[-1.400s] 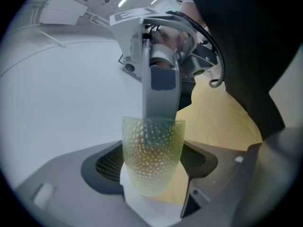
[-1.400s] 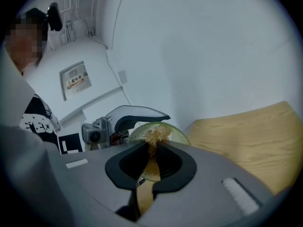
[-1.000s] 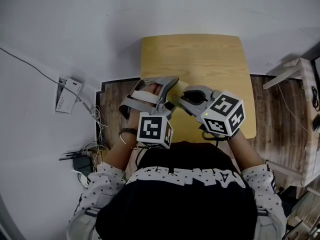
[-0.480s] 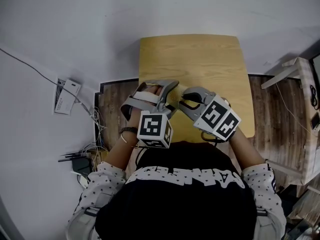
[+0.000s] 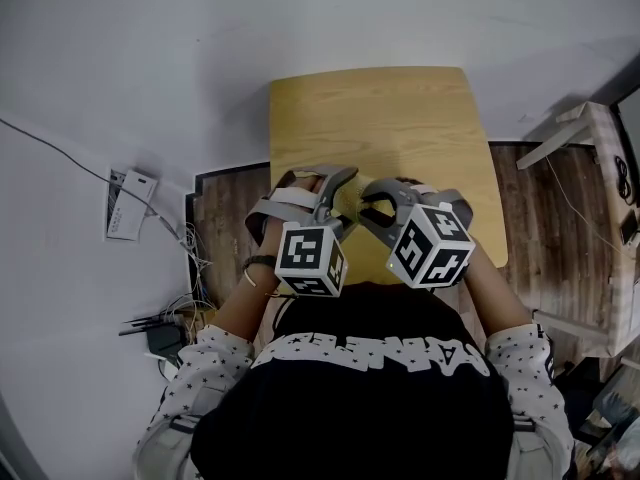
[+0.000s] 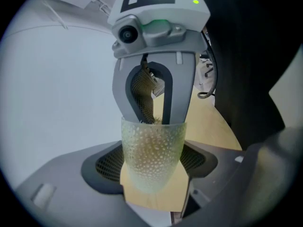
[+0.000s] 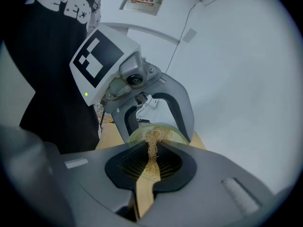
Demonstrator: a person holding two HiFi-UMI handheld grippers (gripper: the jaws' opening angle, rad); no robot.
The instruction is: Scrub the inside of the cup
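Observation:
A translucent dimpled cup [image 6: 152, 148] lies clamped between the pads of my left gripper [image 6: 152, 167], its mouth pointing away from that camera. My right gripper [image 7: 150, 163] faces it and is shut on a golden fibrous scrubber [image 7: 152, 145], whose tip reaches over the cup's rim [image 7: 165, 132] into the mouth. From the left gripper view, the right gripper's fingers [image 6: 166, 103] dip into the cup's opening. In the head view both grippers, left [image 5: 335, 193] and right [image 5: 375, 200], meet tip to tip above the near edge of the wooden table [image 5: 400, 118]; the cup is mostly hidden there.
The table is small and stands against a white wall. A power strip [image 5: 128, 204] and tangled cables [image 5: 175, 308] lie on the floor to the left. A pale wooden frame [image 5: 585, 143] stands at the right. The person's black shirt fills the bottom of the head view.
The right gripper has shifted left and nearer the body, and its marker cube has turned. The left gripper has kept its place with the cup.

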